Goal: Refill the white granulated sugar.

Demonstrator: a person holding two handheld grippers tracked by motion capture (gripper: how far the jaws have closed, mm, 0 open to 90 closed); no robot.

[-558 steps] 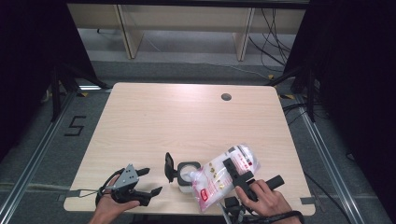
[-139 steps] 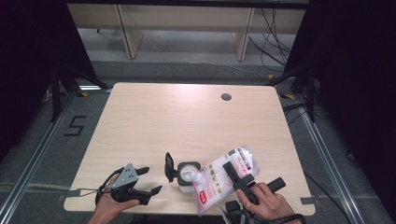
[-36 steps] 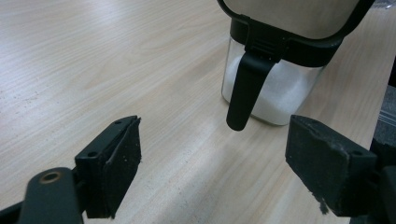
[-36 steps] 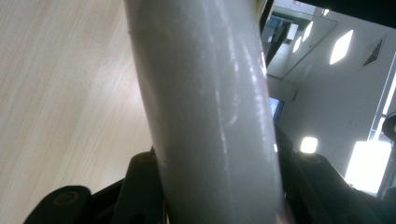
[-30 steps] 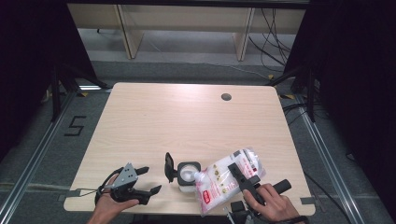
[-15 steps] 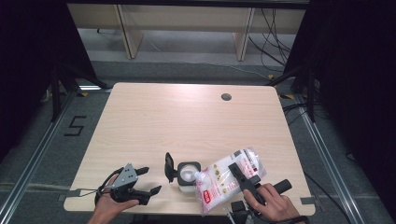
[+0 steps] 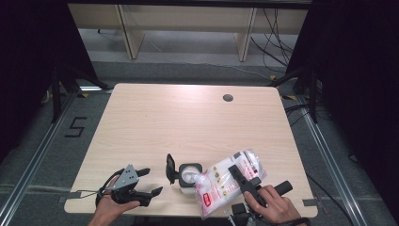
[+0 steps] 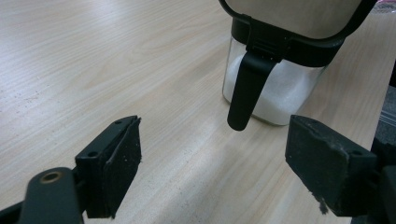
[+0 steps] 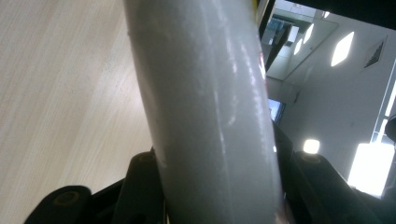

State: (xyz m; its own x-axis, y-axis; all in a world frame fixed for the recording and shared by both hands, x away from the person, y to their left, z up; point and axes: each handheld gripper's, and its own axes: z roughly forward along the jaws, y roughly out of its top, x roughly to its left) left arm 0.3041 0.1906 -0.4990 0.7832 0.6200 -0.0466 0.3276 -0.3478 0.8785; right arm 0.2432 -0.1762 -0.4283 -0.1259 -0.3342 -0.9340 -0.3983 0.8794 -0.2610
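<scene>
A clear jar (image 7: 189,175) holding white powder stands near the table's front edge, its black lid (image 7: 170,168) hinged up on its left side. My right gripper (image 7: 236,171) is shut on a plastic bag (image 7: 221,183) of white grains, which tilts down with its lower end at the jar's mouth. In the right gripper view the bag (image 9: 210,93) bulges between the jaws. My left gripper (image 7: 153,181) rests open on the table to the left of the jar. In the left gripper view the jar (image 8: 275,88) and its hanging latch (image 8: 246,88) stand just beyond the open jaws.
A round cable hole (image 7: 228,98) lies near the far right of the wooden table (image 7: 188,122). Beyond the far edge are shelf legs and cables on the floor. Dark frames flank both sides.
Over the last second nothing has visibly moved. Compared with several seconds ago, the right hand and the bag sit slightly farther right; the left gripper has stayed put.
</scene>
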